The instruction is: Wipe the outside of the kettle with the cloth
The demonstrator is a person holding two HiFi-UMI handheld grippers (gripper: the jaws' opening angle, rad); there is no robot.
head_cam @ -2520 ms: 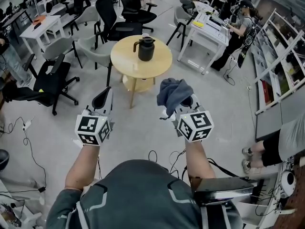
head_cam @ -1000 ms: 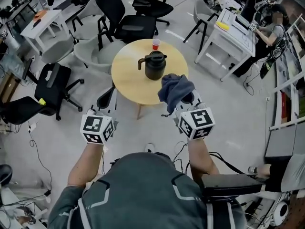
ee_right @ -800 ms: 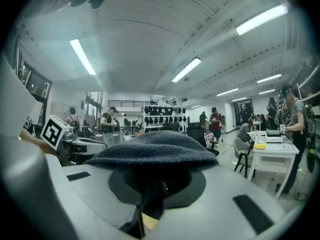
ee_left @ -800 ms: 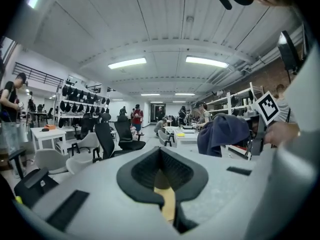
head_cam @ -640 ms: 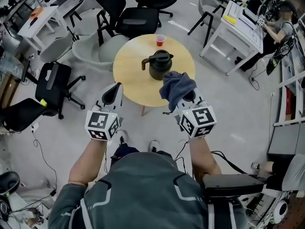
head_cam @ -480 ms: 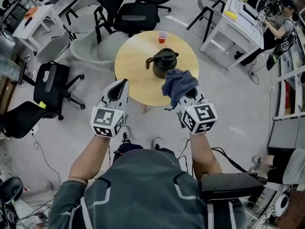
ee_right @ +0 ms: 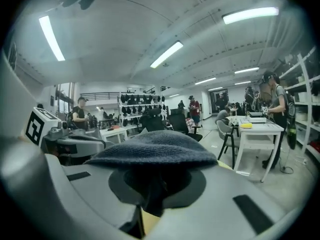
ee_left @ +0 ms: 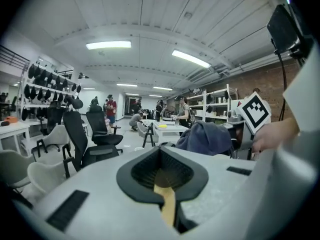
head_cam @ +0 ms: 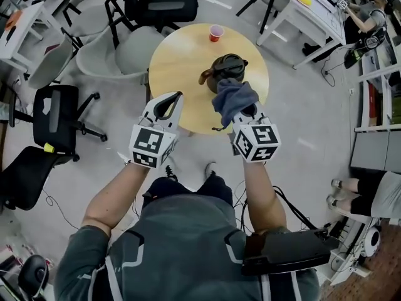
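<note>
With the left gripper [head_cam: 168, 103] empty and its fingers shut, and the right gripper [head_cam: 245, 115] pinching the blue-grey cloth [head_cam: 230, 98] just short of the black kettle [head_cam: 227, 68], wiping looks not yet begun on the round wooden counter [head_cam: 178, 61], which also carries a red cup [head_cam: 216, 32] amid office chairs [head_cam: 164, 2].

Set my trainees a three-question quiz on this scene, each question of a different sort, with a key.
1. Multiple choice: the right gripper holds A) the red cup, B) the cloth, C) the kettle.
2. True or false: the kettle lies tipped on its side.
3. Short answer: on what does the red cup stand?
Key: 1 B. 2 False, it stands upright. 3 The round table.
</note>
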